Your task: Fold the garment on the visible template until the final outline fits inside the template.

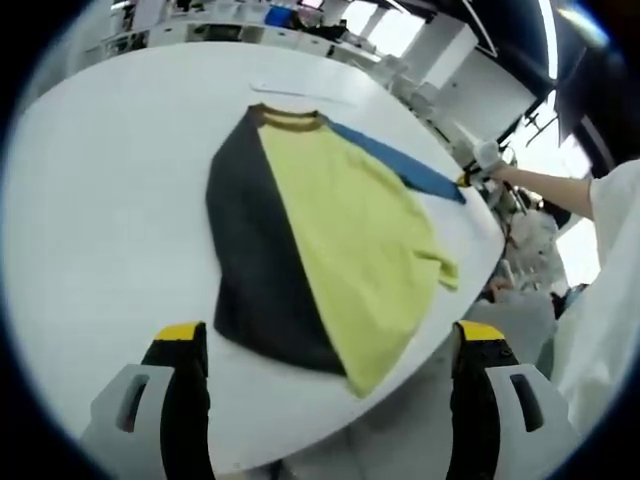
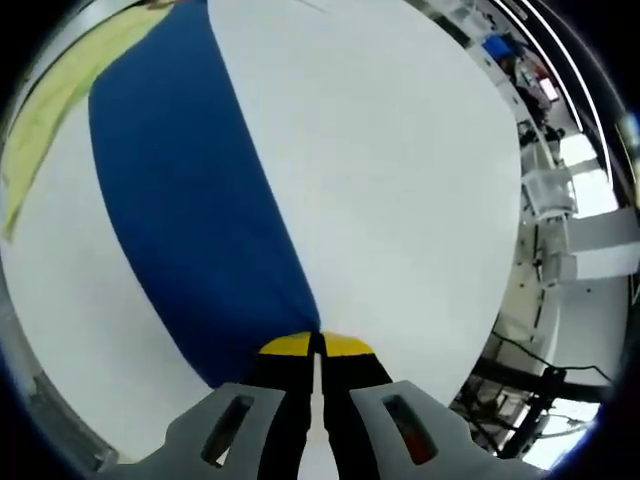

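White bench carries the garment flat: yellow front, dark sleeve folded in, blue sleeve stretched out. Right gripper fingers pinched tight on the blue sleeve's cuff. Left gripper fingers wide apart, holding nothing, near the hem.

A broad white counter spans the left gripper view, its surface evenly lit. Beyond its far edge stand white desks crowded with equipment, blurred, one blue box among them. Bright windows glare at the back. In the right gripper view, white shelving and dark cables sit past the counter's edge.
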